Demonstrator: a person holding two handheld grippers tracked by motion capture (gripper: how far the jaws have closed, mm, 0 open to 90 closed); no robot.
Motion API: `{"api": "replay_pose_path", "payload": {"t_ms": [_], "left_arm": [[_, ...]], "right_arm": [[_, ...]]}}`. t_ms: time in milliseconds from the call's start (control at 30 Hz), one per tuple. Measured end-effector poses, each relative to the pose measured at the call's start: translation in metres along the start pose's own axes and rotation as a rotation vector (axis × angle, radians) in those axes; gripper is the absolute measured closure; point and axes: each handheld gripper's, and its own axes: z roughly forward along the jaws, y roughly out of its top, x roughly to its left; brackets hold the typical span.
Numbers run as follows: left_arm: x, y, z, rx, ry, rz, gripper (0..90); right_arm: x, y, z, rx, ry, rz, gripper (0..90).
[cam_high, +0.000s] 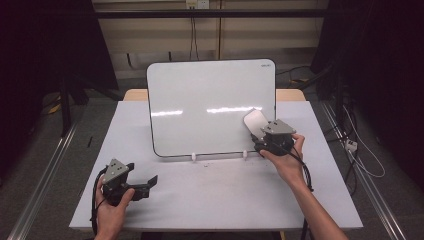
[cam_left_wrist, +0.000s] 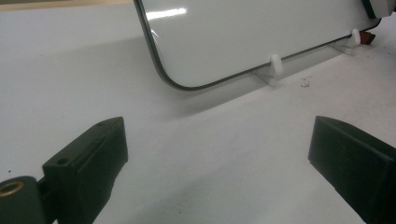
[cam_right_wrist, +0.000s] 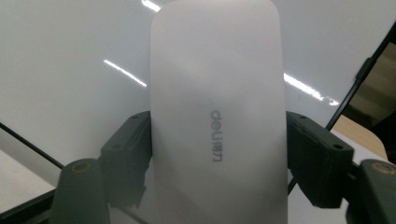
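Note:
A white whiteboard (cam_high: 200, 100) leans upright on two small white feet at the back of the table. A white oblong eraser (cam_high: 254, 121) lies flat against its lower right face. My right gripper (cam_high: 257, 134) reaches up to it from the right. In the right gripper view the eraser (cam_right_wrist: 217, 116) fills the space between the two black jaws of my right gripper (cam_right_wrist: 217, 154). The jaws stand close beside its long edges and slightly apart from it. My left gripper (cam_high: 145, 172) rests low at the front left, jaws wide and empty (cam_left_wrist: 217, 154), pointing at the board's lower corner (cam_left_wrist: 187, 79).
The pale table top (cam_high: 215, 200) is bare in front of the board apart from a few dark specks (cam_left_wrist: 306, 84). The board's white feet (cam_high: 194, 157) stand near its bottom edge. Dark stands and cables surround the table on both sides.

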Motion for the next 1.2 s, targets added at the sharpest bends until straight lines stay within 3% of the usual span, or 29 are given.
{"api": "replay_pose_path", "payload": {"t_ms": [367,500,767,1000,1200], "left_arm": [[0.001,-0.001,-0.003,-0.006,0.002,-0.003,4.7],[0.001,-0.001,-0.004,0.0,0.002,0.012,4.7],[0.0,0.0,-0.002,-0.003,0.001,0.005,4.7],[0.001,0.0,-0.003,-0.008,0.002,-0.001,4.7],[0.002,0.001,-0.002,-0.01,0.002,-0.007,5.0]], "right_arm": [[-0.001,0.002,0.0,-0.009,0.007,0.065,6.6],[-0.002,0.002,-0.002,-0.009,0.02,0.088,5.7],[-0.006,0.002,-0.01,-0.015,0.032,0.142,5.2],[-0.006,0.001,-0.016,-0.025,0.054,0.167,5.4],[-0.004,-0.002,-0.021,-0.02,0.043,0.181,6.6]]}}
